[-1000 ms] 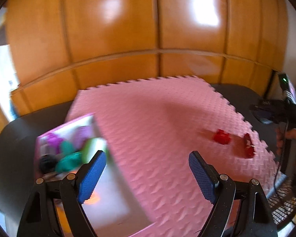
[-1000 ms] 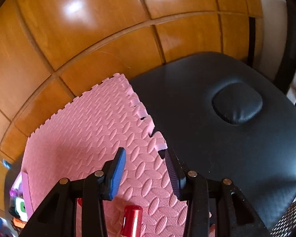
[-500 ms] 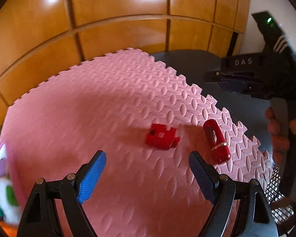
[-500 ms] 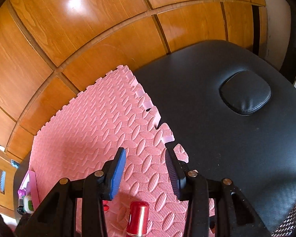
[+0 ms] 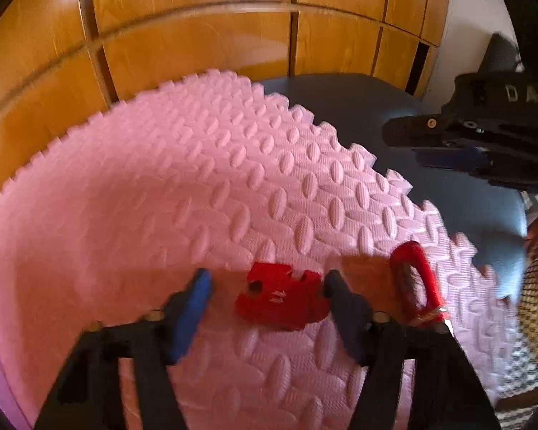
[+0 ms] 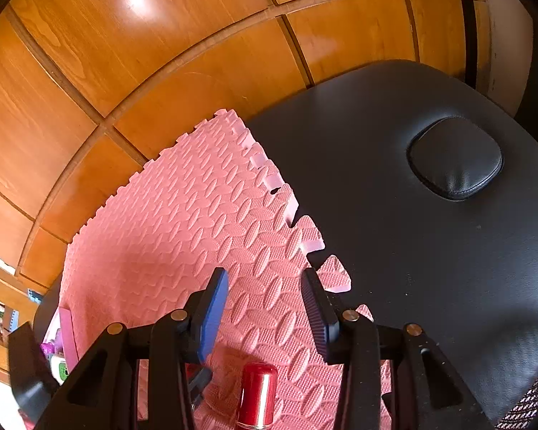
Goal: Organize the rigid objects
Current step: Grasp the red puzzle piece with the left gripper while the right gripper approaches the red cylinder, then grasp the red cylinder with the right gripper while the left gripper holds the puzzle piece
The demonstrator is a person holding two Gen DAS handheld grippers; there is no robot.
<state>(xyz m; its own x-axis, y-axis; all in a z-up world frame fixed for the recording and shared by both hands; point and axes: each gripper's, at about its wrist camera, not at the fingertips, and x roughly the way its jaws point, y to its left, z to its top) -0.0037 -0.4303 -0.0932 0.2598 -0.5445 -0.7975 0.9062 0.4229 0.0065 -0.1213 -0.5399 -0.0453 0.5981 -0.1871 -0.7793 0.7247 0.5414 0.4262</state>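
Left gripper (image 5: pixel 265 288): its jaws have just been closing and are straddling the red block — the right finger is sitting at the block's right edge, though blur is hiding whether it is pressing; the left blue pad (image 5: pixel 188 317) is standing clear of the block's left side, so nothing is being clamped yet.
Red block (image 5: pixel 279 299): a flat red piece with a small round hole and a notched top edge, lying on the mat between the left gripper's fingertips.
Red cylinder (image 5: pixel 418 283): lying on its side just outside the left gripper's right finger, near the mat's toothed edge; in the right wrist view its cap end (image 6: pixel 256 394) is showing low between the right gripper's arms, behind the fingertips.
Right gripper (image 6: pixel 265 304): hanging above the mat with its jaws parted and only mat showing in the gap — nothing is being held; from the left wrist view it is appearing as a dark body (image 5: pixel 484 136) up and to the right.
Pink foam mat (image 5: pixel 161 186): spreading ahead of both grippers, its interlocking edge lying on the black padded table (image 6: pixel 430 251).
Wooden panels (image 6: pixel 161 53): standing beyond the mat's far edge.
Bin (only a sliver in view) (image 6: pixel 66 337): a pink-walled container far off to the right gripper's left, holding small items too tiny to identify.
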